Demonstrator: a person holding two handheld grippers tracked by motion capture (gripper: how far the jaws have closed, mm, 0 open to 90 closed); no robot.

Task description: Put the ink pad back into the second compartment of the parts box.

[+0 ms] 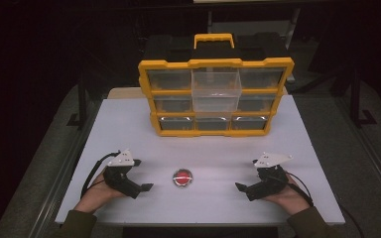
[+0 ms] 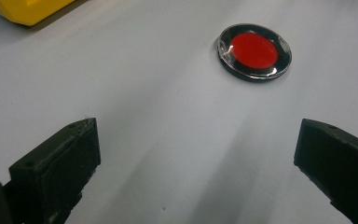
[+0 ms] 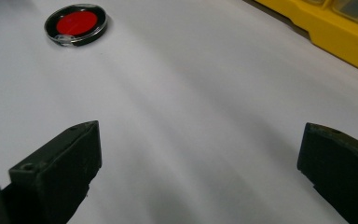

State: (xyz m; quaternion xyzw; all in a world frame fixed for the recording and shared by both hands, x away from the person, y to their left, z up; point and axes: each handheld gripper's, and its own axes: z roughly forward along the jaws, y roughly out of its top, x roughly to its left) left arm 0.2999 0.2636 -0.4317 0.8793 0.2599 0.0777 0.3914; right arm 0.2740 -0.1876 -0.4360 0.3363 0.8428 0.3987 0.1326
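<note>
High view puts the disc (image 1: 182, 178) flat on the table (image 1: 129, 124), close to the near edge and about midway between its left and right edges, with your two grippers on either side of it. Your left gripper (image 1: 141, 176) rests near the near-left corner, jaws wide apart and holding nothing; your right gripper (image 1: 245, 174) sits toward the near-right corner, jaws equally spread and empty. Both point inward at the disc, and neither touches it.

The disc is low and round, red in the middle with a dark, glossy rim, so it will likely be slippery and hard to pinch from above. The left gripper looks nearer, so reach with that one. In the left gripper view the disc (image 2: 254, 52) lies ahead and off to the right of the jaw line; swing your hand until it sits centred between the jaws before you go in. Come in low, bring the jaw tips down to the table on either side of the rim, and close across the widest part. Close gently, or the disc may skid away.

Nothing lies between either gripper and the disc. The organizer (image 1: 216, 96) stands well back toward the far edge, its middle top drawer (image 1: 216, 83) pulled forward and seemingly empty. Keep your right gripper still so the cables don't cross.
</note>
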